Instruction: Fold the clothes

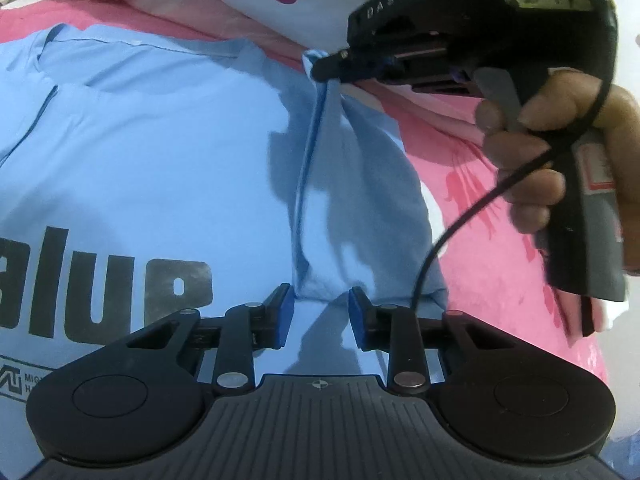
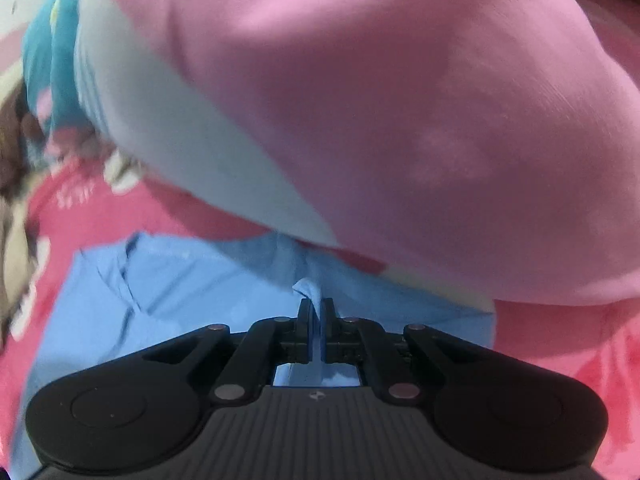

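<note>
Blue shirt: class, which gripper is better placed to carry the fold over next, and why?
The right gripper. Its jaws are shut on a pinched edge of the blue shirt, lifting it off the pink bedding. The left gripper is open, with shirt fabric between its pads but not clamped.

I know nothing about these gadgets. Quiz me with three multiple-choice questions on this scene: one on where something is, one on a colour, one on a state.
1. Where does the right gripper hold the shirt?
A. at a pinched-up fold at its edge
B. on the printed letters
C. nowhere

2. What colour is the shirt?
A. green
B. light blue
C. black

3. How are the left gripper's fingers?
A. clamped on the shirt
B. holding a cup
C. apart, nothing pinched between them

Answers: 1 A, blue cloth sits between its closed fingers; 2 B, it shows blue against the pink bedding; 3 C, a gap shows between the blue pads.
</note>
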Demonstrator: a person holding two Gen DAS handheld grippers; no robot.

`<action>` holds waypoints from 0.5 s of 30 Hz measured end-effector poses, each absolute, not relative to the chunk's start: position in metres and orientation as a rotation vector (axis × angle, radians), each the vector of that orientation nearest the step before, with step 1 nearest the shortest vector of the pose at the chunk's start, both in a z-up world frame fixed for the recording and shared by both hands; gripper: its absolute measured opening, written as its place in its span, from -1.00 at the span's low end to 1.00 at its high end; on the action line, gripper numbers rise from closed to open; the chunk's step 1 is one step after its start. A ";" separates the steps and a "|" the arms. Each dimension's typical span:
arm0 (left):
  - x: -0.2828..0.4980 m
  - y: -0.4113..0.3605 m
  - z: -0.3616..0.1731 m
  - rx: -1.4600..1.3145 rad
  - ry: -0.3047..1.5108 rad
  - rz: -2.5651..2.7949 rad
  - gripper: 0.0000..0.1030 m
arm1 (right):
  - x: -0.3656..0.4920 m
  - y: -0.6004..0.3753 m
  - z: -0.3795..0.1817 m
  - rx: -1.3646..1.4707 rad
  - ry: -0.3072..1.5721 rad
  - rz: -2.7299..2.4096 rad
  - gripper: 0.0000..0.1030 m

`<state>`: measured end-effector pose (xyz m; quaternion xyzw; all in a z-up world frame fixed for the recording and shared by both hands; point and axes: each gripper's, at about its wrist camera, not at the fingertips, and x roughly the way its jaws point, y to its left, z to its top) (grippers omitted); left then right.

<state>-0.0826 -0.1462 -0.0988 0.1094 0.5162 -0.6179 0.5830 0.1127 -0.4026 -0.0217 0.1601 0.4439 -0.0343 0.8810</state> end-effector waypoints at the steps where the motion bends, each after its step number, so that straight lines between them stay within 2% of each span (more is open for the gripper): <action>1: -0.081 -0.145 -0.100 0.246 1.214 -1.440 -0.46 | 0.115 -0.402 -0.025 0.344 0.923 -0.068 -0.96; 6: -0.074 -0.140 -0.100 0.224 1.233 -1.436 -0.45 | 0.125 -0.400 -0.044 0.387 0.956 -0.035 -0.95; 9: -0.069 -0.136 -0.098 0.227 1.241 -1.437 -0.45 | 0.125 -0.401 -0.049 0.385 0.981 -0.026 -0.84; 11: -0.065 -0.134 -0.096 0.221 1.245 -1.430 -0.44 | 0.121 -0.402 -0.045 0.367 0.982 -0.023 -0.54; 13: -0.061 -0.133 -0.095 0.210 1.248 -1.418 -0.42 | 0.108 -0.406 -0.028 0.343 0.941 -0.013 -0.37; 15: -0.058 -0.136 -0.096 0.198 1.253 -1.407 -0.41 | 0.091 -0.412 -0.013 0.337 0.915 -0.019 -0.37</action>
